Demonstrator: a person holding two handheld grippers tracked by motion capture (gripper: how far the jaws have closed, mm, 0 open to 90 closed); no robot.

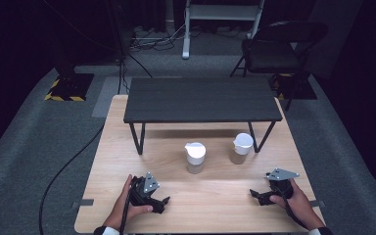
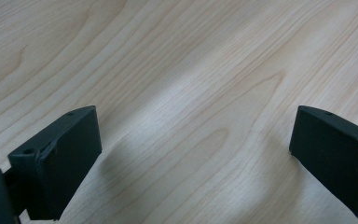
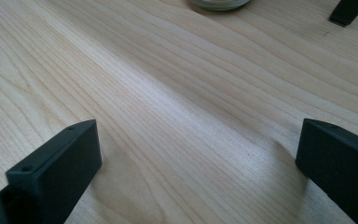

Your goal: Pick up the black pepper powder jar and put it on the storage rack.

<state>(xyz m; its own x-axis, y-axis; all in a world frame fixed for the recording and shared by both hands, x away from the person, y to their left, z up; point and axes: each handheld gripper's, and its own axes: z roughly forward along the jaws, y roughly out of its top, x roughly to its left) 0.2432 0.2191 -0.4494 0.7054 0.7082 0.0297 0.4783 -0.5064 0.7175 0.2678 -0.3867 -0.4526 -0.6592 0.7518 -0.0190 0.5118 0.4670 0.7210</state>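
Observation:
Two small white-topped cups with pouring lips stand mid-table in the high view, one in the centre and one to its right. My left gripper rests low on the wooden table near the front left, held by a hand. It is open, and the left gripper view has its jaws spread wide over bare wood. My right gripper sits at the front right and points left, also open with nothing between its jaws. The base of a cup shows at the top of the right gripper view.
A low black shelf on thin legs stands across the back half of the table, just behind the cups. One black leg foot shows in the right gripper view. A folding chair and cables are on the grey floor beyond.

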